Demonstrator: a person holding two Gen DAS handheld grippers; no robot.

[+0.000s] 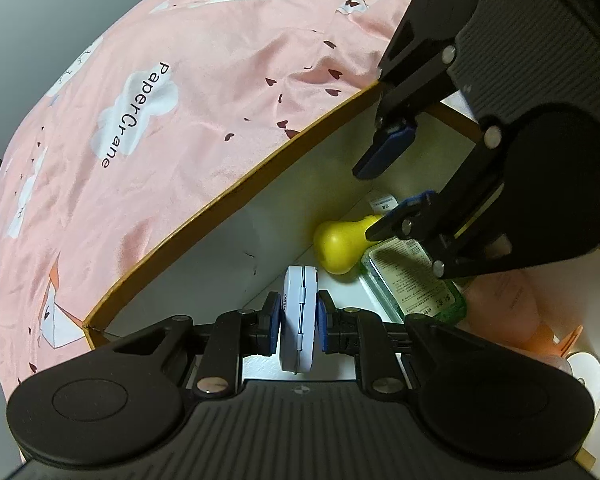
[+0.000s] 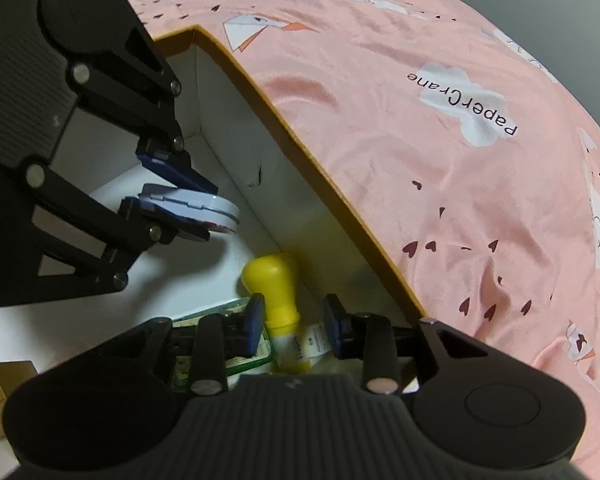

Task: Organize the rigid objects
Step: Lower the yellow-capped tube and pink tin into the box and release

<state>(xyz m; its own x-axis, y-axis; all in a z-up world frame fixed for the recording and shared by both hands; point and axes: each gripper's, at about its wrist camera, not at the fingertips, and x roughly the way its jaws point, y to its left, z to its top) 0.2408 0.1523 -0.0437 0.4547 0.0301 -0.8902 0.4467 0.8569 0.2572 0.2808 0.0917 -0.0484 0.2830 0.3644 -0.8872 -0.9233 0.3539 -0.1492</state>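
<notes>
Left wrist view: left gripper (image 1: 299,322) reaching into the white-lined box (image 1: 228,196), fingers (image 1: 273,322) clamped on the flat sides of a round white case (image 1: 299,316) held edge-on just above the box floor. Beyond it, lying on the floor against the wall, a yellow-capped bottle (image 1: 340,246) beside a green bottle (image 1: 414,280). Right gripper (image 1: 384,188) entering from the upper right, angled down into the box, fingers spread wide, lower tip over the yellow cap. Pink bedsheet (image 1: 160,120) outside the box.

Right wrist view: right gripper (image 2: 290,320) low over the box floor, fingers (image 2: 334,326) well apart on either side of the yellow-capped bottle (image 2: 276,284), holding nothing. Left gripper (image 2: 180,204) coming in from the left, gripping the round white case (image 2: 198,208) clear of the floor. Green bottle (image 2: 228,344) partly hidden under the near finger. Pink bedsheet (image 2: 440,160) to the right of the box (image 2: 300,160) rim.
</notes>
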